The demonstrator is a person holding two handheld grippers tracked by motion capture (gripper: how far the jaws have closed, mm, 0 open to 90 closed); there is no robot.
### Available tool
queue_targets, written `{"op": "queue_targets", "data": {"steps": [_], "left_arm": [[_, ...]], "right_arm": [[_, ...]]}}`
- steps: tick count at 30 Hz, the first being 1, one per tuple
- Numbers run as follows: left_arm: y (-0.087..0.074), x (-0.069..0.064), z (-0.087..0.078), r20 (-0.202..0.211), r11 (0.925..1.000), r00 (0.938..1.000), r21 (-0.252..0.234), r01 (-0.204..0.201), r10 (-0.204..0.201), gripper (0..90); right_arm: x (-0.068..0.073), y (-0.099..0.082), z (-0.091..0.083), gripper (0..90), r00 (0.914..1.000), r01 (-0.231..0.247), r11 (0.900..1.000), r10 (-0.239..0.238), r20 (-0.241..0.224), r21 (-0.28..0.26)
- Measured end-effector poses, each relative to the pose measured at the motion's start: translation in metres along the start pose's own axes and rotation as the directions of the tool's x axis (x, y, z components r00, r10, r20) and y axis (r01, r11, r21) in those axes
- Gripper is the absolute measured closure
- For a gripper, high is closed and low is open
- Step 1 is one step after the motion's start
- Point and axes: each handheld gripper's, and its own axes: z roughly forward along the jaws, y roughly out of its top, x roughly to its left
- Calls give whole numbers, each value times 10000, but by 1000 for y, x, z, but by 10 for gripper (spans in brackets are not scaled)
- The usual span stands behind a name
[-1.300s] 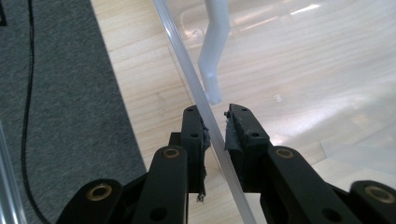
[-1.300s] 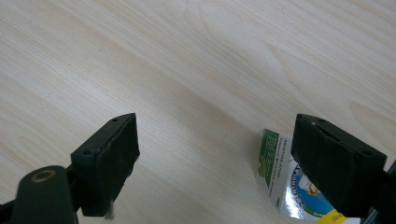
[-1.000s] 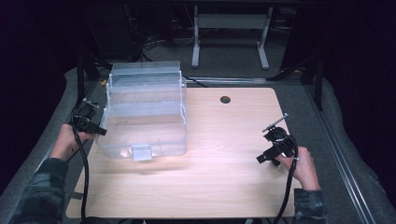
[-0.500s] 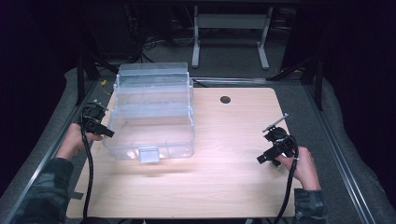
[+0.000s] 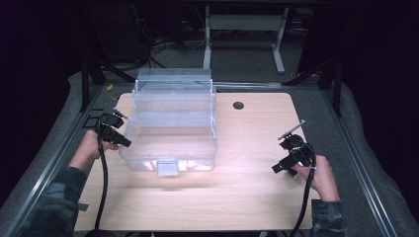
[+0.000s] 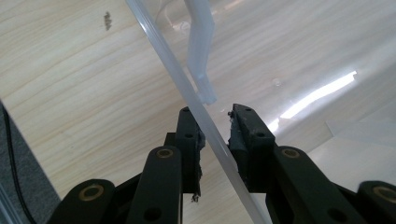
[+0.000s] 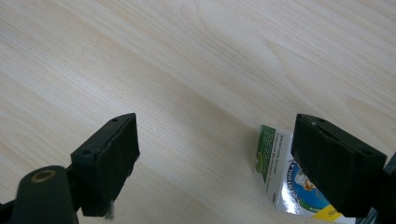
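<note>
A clear plastic box [image 5: 173, 123] with stepped trays and a front latch stands on the left half of the wooden table [image 5: 247, 197]. My left gripper [image 5: 122, 141] is at the box's left side. In the left gripper view my left gripper [image 6: 215, 119] is shut on the box's thin rim [image 6: 163, 51], which runs between the pads. At the table's right side my right gripper [image 5: 281, 153] hovers open. In the right gripper view my right gripper [image 7: 215, 154] has bare table between its jaws, and a printed label [image 7: 280, 182] lies partly under the right one.
A dark round cable hole [image 5: 238, 105] sits near the table's far edge. Grey padding [image 5: 356, 148] borders the table on both sides. Desk legs and cables stand in the dark behind.
The clear box and my left gripper have slid to the right across the table. The right gripper has stayed where it was.
</note>
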Motion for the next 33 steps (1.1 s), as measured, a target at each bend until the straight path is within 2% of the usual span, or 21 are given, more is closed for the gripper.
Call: {"op": "queue_targets", "data": {"steps": [6,13,14,17,18,19,21,23,33], "left_arm": [[7,-19,4,27,9991,9991,-14,-432,432,721],[16,-44,8,2,9982,9982,47,-604,604,716],[19,-51,9,9,9981,9982,118,-599,599,715],[21,-58,11,13,9979,9981,194,-611,611,713],[23,-61,11,46,9972,9976,273,-696,695,707],[24,-63,11,52,9969,9973,287,-733,732,706],[26,-67,12,83,9962,9967,335,-805,803,704],[27,-70,13,84,9955,9961,355,-880,877,703],[31,-84,15,141,9943,9951,421,-983,978,690]], "right_arm": [[-1,-1,-1,148,10000,-28,10000,28,75,1],[-3,-2,-2,148,9999,-140,9998,140,-65,-102],[-3,-2,-2,148,9999,-141,9999,140,-46,-99],[-3,-2,-2,148,9999,-143,9998,143,-62,-102],[-2,-2,-2,148,9998,-130,9999,130,143,-61],[-3,-2,-2,148,9996,-152,9998,149,-260,-117],[-3,-2,-2,149,9995,-148,9998,144,-286,-117],[-3,-2,-2,148,9999,-148,9998,147,-53,-98],[-5,-3,-2,148,9994,-281,9995,278,-203,-143]]}}
